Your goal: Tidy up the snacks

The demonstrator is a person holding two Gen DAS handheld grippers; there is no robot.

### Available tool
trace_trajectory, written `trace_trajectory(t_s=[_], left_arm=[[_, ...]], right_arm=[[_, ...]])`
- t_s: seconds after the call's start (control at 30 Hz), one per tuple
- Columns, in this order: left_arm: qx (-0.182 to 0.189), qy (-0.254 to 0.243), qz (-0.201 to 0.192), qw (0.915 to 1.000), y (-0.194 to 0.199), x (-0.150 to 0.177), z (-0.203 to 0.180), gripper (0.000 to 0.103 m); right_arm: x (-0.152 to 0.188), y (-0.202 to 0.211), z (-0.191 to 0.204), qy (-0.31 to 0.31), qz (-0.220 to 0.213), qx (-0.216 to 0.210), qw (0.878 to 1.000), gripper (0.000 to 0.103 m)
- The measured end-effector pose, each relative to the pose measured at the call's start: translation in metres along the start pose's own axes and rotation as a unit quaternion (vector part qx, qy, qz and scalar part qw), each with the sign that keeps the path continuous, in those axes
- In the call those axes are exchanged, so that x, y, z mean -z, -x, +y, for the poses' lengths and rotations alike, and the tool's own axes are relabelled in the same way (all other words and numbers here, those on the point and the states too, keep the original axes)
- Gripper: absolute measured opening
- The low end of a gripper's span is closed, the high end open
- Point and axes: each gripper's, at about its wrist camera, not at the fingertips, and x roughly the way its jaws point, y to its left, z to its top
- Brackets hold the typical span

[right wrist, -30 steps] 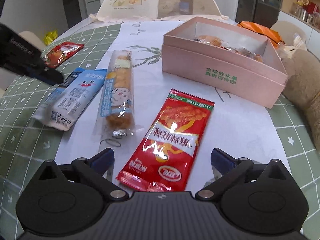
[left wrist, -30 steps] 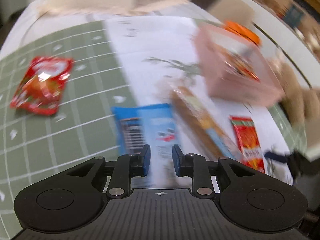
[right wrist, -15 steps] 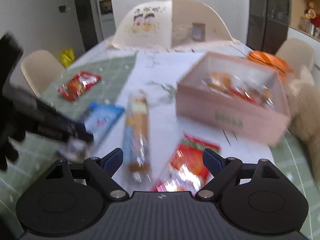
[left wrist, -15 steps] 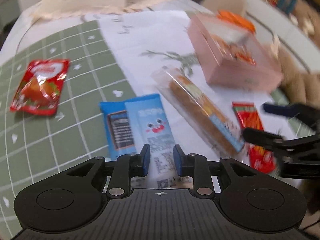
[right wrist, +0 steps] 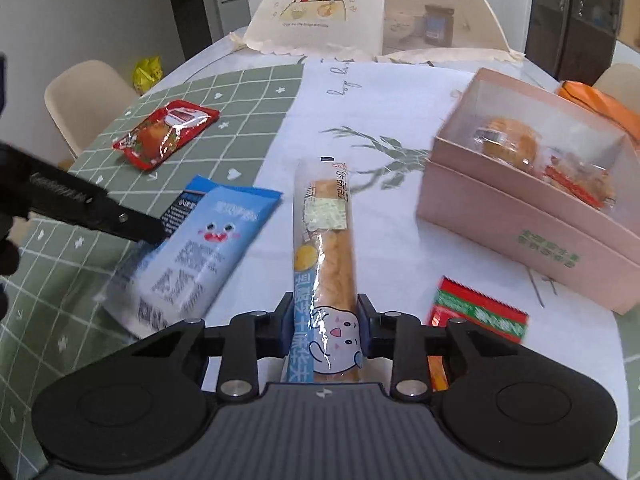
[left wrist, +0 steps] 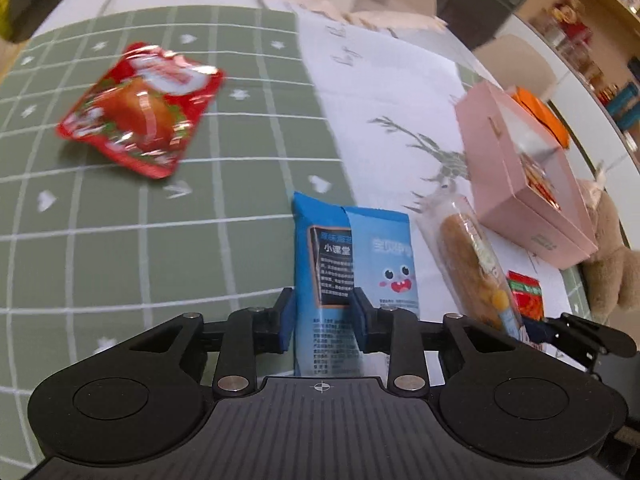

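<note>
While I steer both tools over a round dining table with a green grid-pattern cloth [right wrist: 248,92] and a white printed runner, my left gripper [left wrist: 322,322] is clenched on the near end of a light blue foil snack packet with a cartoon face [left wrist: 352,256], the dark blue pads pressing its left half from both sides. From the right wrist view the same packet [right wrist: 200,252] looks tilted, its near end raised off the cloth, with the black left tool [right wrist: 80,208] reaching in from the left edge.

My right gripper [right wrist: 324,326] is grasping a long clear-wrapped bread stick with a blue strip and a cartoon face [right wrist: 326,248], pads tight against the wrapper's near end; the stick points away from me along the runner, just beside the blue packet.

To the right lies a flat red and green snack sachet [right wrist: 478,316], partly hidden behind my right finger linkage. Beyond it stands an open pale pink cardboard box [right wrist: 532,232] holding wrapped pastries and a red packet. A glossy red pouch with a food picture [right wrist: 166,134] lies well apart on the green cloth, far left. At the table's far end stands a cream mesh food cover with a cartoon of two children [right wrist: 320,8]
</note>
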Motion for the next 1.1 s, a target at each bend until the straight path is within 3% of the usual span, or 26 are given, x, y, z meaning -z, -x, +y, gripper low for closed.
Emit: trace_trajectory(t_s=[0.23, 0.37, 0.47, 0.6, 0.77, 0.83, 0.9, 1.1], left_arm=[[-0.005, -0.061, 0.012, 0.9980, -0.011, -0.003, -0.034, 0.034], [-0.005, -0.061, 0.016, 0.9980, -0.013, -0.002, -0.036, 0.034], [0.003, -0.059, 0.009, 0.9982, -0.008, -0.003, -0.034, 0.034], [0.015, -0.055, 0.017, 0.9982, -0.003, 0.003, -0.024, 0.034], [0.047, -0.011, 0.029, 0.9984, -0.009, 0.000, -0.012, 0.035], [0.067, -0.012, 0.042, 0.9968, -0.013, -0.002, -0.018, 0.039], [0.064, -0.024, 0.042, 0.9968, -0.015, -0.003, -0.027, 0.044], [0.075, -0.035, 0.026, 0.9962, 0.005, -0.005, -0.040, 0.045]], right_arm=[[0.020, 0.012, -0.003, 0.003, -0.026, 0.015, 1.000, 0.034], [0.024, 0.009, -0.001, 0.003, -0.039, 0.023, 0.999, 0.058], [0.029, 0.008, -0.001, 0.004, -0.053, 0.035, 0.998, 0.065], [0.032, 0.004, -0.002, -0.008, -0.068, 0.055, 0.996, 0.085], [0.035, 0.004, -0.005, -0.013, -0.076, 0.058, 0.995, 0.086], [0.035, 0.004, -0.005, -0.013, -0.077, 0.059, 0.995, 0.086], [0.035, 0.004, -0.005, -0.013, -0.077, 0.058, 0.995, 0.086], [0.036, 0.005, -0.006, -0.017, -0.079, 0.057, 0.995, 0.086]])
